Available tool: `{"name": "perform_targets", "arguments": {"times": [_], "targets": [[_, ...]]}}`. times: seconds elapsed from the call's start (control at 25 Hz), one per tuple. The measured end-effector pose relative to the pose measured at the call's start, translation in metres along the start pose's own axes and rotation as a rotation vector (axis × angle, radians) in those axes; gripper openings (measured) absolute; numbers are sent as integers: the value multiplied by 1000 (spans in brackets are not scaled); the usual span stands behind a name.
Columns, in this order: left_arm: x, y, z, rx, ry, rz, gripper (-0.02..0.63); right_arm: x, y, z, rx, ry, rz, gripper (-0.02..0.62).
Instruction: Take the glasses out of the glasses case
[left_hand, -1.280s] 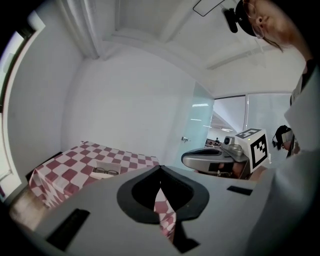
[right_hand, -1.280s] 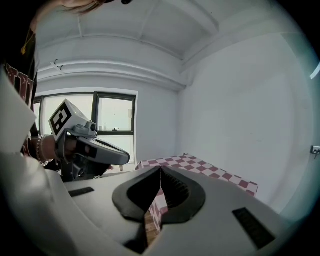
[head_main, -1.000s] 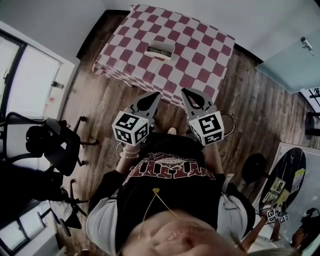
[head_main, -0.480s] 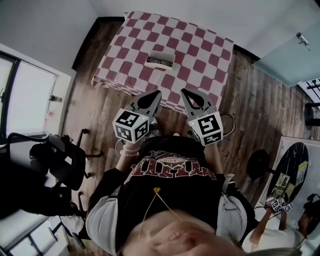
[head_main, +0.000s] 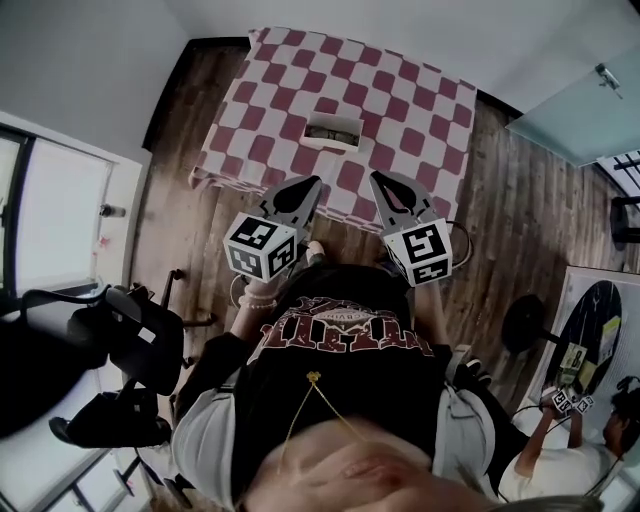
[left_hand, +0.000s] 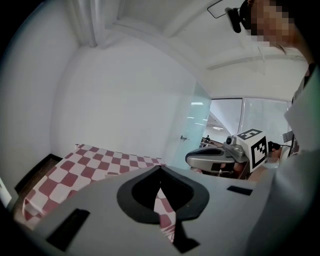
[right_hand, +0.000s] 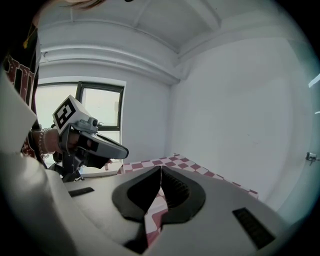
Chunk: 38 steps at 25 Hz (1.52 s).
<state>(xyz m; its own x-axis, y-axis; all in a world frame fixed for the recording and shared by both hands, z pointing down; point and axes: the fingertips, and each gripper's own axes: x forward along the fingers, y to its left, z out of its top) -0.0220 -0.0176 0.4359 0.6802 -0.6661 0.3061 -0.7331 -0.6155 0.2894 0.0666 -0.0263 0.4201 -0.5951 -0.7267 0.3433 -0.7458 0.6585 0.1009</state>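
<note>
Pressed together, empty: left claw (head_main: 304, 184), right claw (head_main: 379, 181); glasses case (head_main: 333, 130) on checkered table (head_main: 270, 95) ahead; chair (head_main: 140, 330) aside.

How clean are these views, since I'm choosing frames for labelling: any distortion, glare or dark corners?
Head view: strong fisheye bends the edges of the checkered table, leaves the glasses case small, and the window at left is blown out. Left gripper view: dark vignetted corners, a mosaic patch at top right. Right gripper view: the same vignette, the window overexposed, the white walls evenly lit.
</note>
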Motion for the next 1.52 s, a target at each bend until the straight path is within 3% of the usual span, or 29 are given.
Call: {"name": "perform_targets", "arguments": {"times": [0.48, 0.76, 1.24, 1.52], "targets": [[-5, 39, -3, 13, 49, -57, -2, 32, 11, -3, 42, 35, -74, 20], [-2, 44, -5, -6, 51, -65, -2, 28, -3, -7, 44, 56, -106, 20], [24, 53, 3, -22, 69, -37, -2, 47, -37, 1, 33, 46, -78, 20], [56, 44, 26, 0, 69, -47, -2, 49, -66, 5, 27, 56, -58, 20]]}}
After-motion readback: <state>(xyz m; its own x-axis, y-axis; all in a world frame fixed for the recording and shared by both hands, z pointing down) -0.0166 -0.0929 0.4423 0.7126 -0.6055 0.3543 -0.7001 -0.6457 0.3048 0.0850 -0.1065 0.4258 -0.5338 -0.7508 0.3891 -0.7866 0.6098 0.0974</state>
